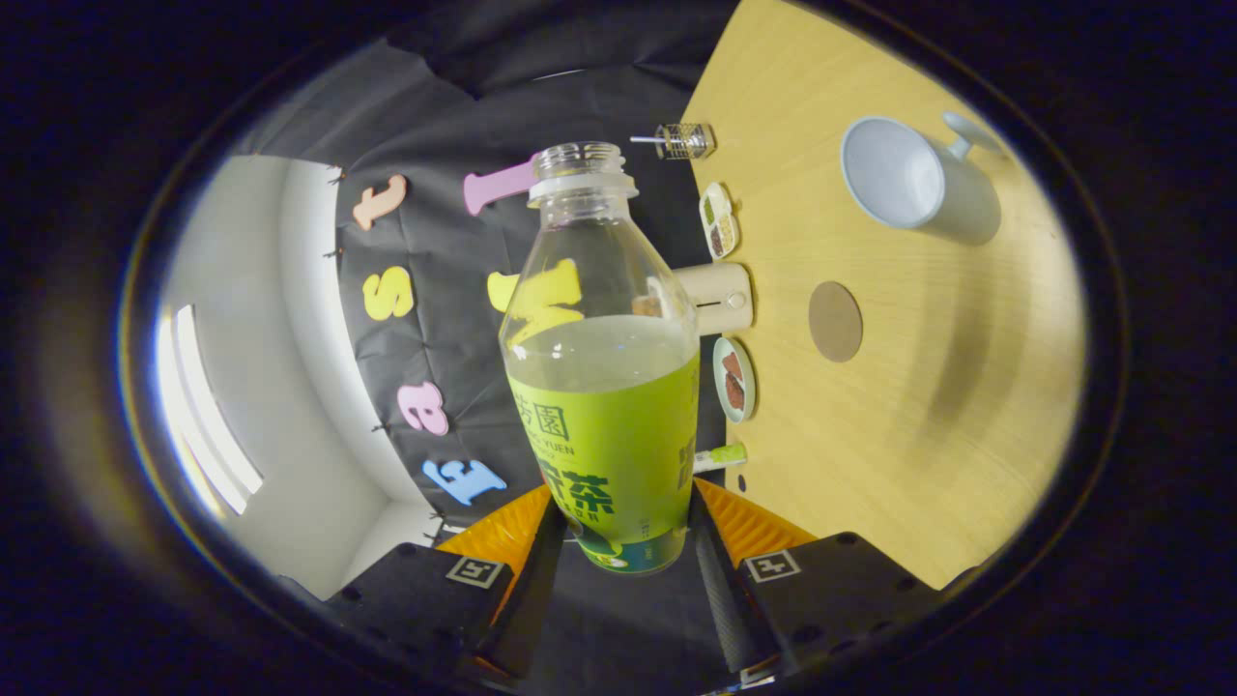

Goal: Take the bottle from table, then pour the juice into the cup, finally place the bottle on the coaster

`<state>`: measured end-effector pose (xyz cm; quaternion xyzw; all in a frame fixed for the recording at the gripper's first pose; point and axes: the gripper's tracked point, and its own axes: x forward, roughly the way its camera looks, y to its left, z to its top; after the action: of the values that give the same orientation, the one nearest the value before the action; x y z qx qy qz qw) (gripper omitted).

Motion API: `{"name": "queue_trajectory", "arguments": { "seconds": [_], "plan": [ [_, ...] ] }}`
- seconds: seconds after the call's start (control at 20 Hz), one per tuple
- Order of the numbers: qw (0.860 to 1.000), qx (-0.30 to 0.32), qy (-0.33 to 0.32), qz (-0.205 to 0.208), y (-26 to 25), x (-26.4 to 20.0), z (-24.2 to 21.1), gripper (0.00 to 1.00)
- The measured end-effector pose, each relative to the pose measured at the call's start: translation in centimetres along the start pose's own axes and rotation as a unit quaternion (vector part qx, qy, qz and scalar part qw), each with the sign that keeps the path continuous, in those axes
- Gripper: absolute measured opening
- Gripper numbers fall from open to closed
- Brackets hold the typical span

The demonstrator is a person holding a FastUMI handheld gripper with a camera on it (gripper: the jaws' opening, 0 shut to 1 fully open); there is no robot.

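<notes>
Bottle [604, 387], uncapped and partly full of pale juice, sits clamped between my two fingers [710, 570], my gripper [618, 565] pinching its green-labelled lower body. The wooden table [899, 425] lies beyond the bottle, rotated in view. The cup [913, 184] stands well apart from the bottle; the round coaster [835, 321] lies between them, bare.

A staged recording booth: black cloth wall [425, 251] behind a wooden table [870, 416] set with snack dishes [719, 220].
</notes>
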<state>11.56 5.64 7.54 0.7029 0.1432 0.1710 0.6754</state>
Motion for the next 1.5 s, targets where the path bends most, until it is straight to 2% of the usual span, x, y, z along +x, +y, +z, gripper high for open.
{"name": "queue_trajectory", "arguments": {
  "seconds": [0.15,0.25,0.45,0.65,0.9,1.0,1.1,1.2,1.25,1.35,1.5],
  "plan": [
    [0.993,-0.116,-0.009,-0.025,0.3,-0.7,-0.3,0.76],
    [0.979,-0.2,-0.017,-0.04,0.9,-1.0,-0.3,0.76],
    [0.93,-0.355,-0.021,-0.092,0.1,-0.8,0.8,0.76],
    [0.879,-0.456,-0.018,-0.137,-1.1,-0.1,1.7,0.76],
    [0.824,-0.529,-0.017,-0.2,-3.1,1.4,3.8,0.77],
    [0.808,-0.546,-0.006,-0.221,-4.0,2.5,4.4,0.77],
    [0.805,-0.553,-0.003,-0.215,-4.2,3.2,5.0,0.77],
    [0.818,-0.544,-0.024,-0.186,-3.8,4.0,6.0,0.78],
    [0.809,-0.555,-0.03,-0.193,-4.1,4.3,6.6,0.77],
    [0.782,-0.588,-0.029,-0.204,-4.9,5.1,7.0,0.78],
    [0.768,-0.61,-0.025,-0.191,-5.1,7.7,7.2,0.77]
  ]
}}
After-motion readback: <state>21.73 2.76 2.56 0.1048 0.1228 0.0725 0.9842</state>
